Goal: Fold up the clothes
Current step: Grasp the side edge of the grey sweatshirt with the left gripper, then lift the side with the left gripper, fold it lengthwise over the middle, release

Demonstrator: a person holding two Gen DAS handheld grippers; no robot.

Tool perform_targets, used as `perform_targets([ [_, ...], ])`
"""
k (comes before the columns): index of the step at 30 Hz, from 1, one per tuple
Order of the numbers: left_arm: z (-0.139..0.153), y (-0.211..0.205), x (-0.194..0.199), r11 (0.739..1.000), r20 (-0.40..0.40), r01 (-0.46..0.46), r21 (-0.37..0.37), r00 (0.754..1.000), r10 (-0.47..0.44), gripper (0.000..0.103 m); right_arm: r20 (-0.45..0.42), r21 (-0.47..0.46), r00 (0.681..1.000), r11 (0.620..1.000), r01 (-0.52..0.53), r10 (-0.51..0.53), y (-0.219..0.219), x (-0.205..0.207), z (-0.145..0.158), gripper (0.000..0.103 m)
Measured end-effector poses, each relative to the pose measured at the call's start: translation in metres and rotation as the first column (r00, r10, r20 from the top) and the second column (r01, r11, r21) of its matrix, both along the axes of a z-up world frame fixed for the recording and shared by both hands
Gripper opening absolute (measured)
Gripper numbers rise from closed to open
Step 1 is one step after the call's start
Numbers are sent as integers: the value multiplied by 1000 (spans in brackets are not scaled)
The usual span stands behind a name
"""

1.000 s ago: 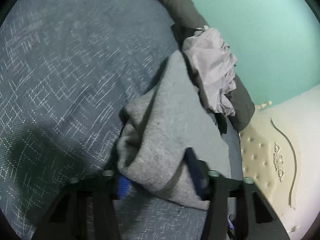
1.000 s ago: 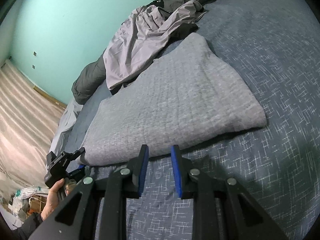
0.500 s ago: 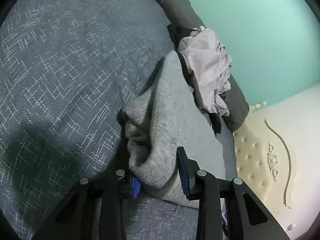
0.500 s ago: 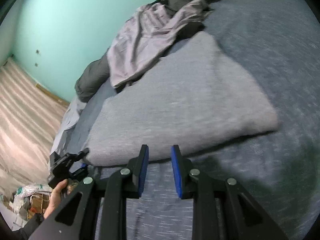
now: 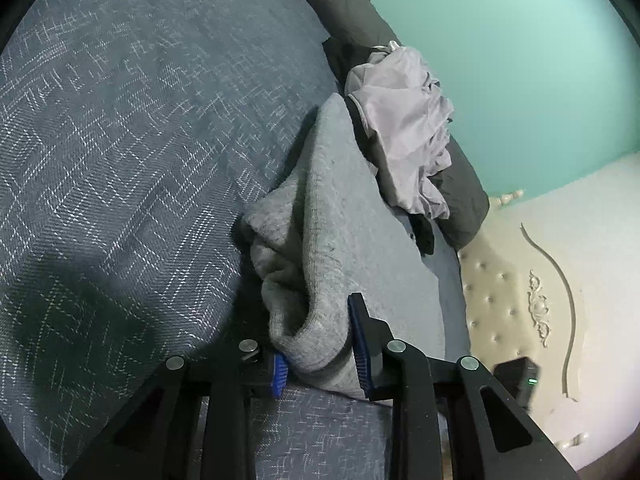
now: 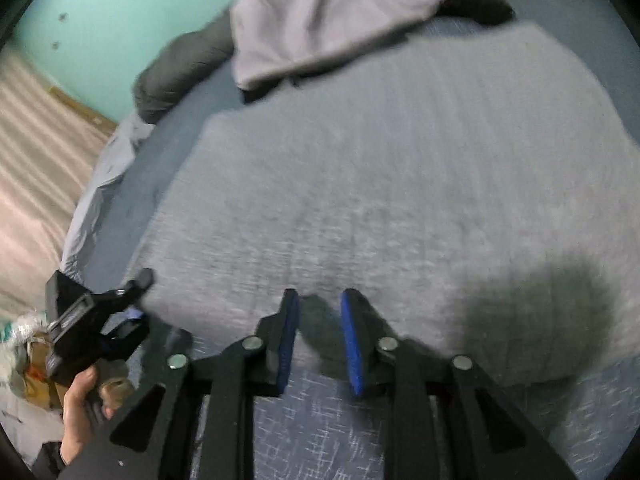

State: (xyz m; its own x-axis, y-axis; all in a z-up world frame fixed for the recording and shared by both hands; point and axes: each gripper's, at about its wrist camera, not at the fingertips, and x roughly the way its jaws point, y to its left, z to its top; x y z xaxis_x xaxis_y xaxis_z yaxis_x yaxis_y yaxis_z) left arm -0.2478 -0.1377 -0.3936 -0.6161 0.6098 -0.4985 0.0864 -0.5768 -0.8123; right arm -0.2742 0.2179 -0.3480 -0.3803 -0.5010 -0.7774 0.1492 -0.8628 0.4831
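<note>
You have two grippers in play: the left gripper, its jaws closing with a bunched corner of cloth between them at the bottom centre of the left wrist view, and the right gripper, also closing, low in the right wrist view. You have three garments on one bed: one grey knit sweater, one pale lilac garment crumpled at upper right, and one dark grey garment beneath it. One hand shows at lower left.

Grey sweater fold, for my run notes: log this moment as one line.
left tongs: closing on grey sweater corner | right tongs: closing at its near edge, grip unclear | lilac garment: unfolded behind
</note>
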Motion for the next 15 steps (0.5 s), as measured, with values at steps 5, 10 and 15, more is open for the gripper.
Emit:
perform_targets([
  [5,-3,0,0,1000,-1,17,12,1000,-17,29,3,34,1000,999,-1,1,0,8,-6,1],
  [10,-5,-2,2,1000,-2,19,24,1000,-18,29,-54,47,999,999,4,-1,-13,-6,16,2],
  [15,-4,-3,3,999,-1,23,32,1000,-22,29,10,69,999,997,32,-33,-19,-17,-8,0],
])
